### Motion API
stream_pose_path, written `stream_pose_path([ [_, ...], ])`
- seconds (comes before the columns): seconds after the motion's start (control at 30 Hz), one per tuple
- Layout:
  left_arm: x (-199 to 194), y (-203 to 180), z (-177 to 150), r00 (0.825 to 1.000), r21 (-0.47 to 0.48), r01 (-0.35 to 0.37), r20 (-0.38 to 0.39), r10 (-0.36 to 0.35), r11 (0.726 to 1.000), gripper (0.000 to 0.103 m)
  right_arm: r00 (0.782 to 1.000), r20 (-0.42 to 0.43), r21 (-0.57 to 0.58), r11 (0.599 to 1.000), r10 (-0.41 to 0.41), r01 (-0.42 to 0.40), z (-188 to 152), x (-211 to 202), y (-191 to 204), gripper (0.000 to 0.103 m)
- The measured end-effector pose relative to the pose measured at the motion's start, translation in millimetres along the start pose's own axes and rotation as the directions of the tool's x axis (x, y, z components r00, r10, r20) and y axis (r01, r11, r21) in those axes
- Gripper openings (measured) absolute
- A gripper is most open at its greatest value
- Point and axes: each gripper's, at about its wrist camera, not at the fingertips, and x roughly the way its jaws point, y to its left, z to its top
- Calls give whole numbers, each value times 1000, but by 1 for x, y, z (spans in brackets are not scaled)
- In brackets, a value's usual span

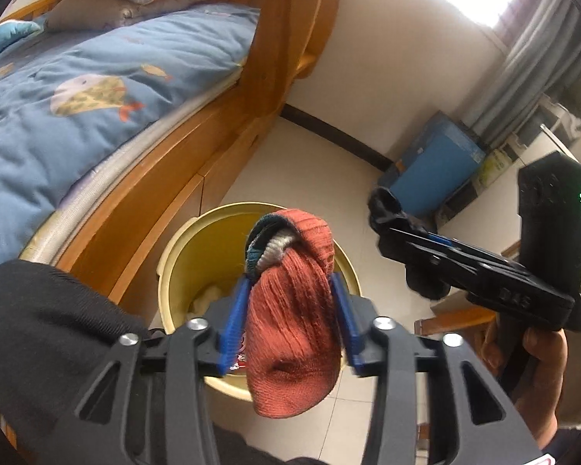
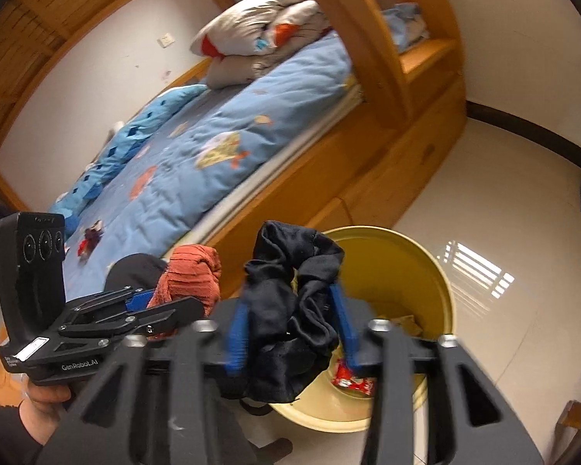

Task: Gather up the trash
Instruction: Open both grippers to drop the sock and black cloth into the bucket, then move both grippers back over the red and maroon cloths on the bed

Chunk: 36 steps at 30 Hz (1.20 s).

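Rust-orange knitted sock [image 1: 290,310] sits clamped between the left gripper [image 1: 290,314] fingers, directly above the yellow bin [image 1: 166,255]. The right gripper [image 2: 290,321] is clamped on black fabric [image 2: 290,310], with the bin just ahead and below. Step: deposit. Next move requires centring each load over the opening, then releasing.

"GenRobot.AI" on left gripper [image 2: 166,310]

Rust-orange sock [image 1: 290,321]; black cloth [image 2: 290,310]; yellow bin [image 2: 441,271].
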Motion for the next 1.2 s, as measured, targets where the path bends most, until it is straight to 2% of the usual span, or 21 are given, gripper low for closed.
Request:
stream_pose_path([
  [0.03, 5, 1, 1, 1000, -7, -6, -7, 6, 1000, 82, 1000, 4, 7, 1000, -11, 11, 0, 0, -4, 57],
  [0.07, 8, 3, 1, 1000, -14, -15, -6, 15, 1000, 84, 1000, 3, 14, 1000, -12, 12, 0, 1, -7, 59],
  [0.2, 18, 12, 1, 999, -22, -27, -35, 26, 999, 84, 1000, -6, 36, 999, -24, 24, -4, 4, -17, 59],
  [0.33, 14, 19, -2, 999, -22, -33, -26, 32, 999, 84, 999, -20, 47, 998, -31, 32, -5, 9, -19, 59],
  [0.5, 0, 18, 0, 999, 8, -52, 17, 52, 999, 84, 1000, -19, 39, 999, -21, 21, -2, 10, -13, 59],
  [0.73, -38, 38, 6, 989, -43, -91, 112, 96, 995, 84, 999, 3, -30, 999, 42, -42, 13, 14, 21, 59],
  [0.87, -66, 57, 7, 973, -74, -156, 158, 166, 985, 87, 994, -2, -75, 991, 107, -107, 22, 25, 49, 59],
  [0.97, -93, 77, 2, 949, -102, -232, 197, 248, 967, 92, 988, -19, -119, 981, 153, -154, 28, 38, 77, 60],
  [1.2, -140, 119, -12, 896, -182, -338, 237, 375, 923, 92, 964, -89, -247, 931, 253, -267, 36, 73, 155, 61],
])
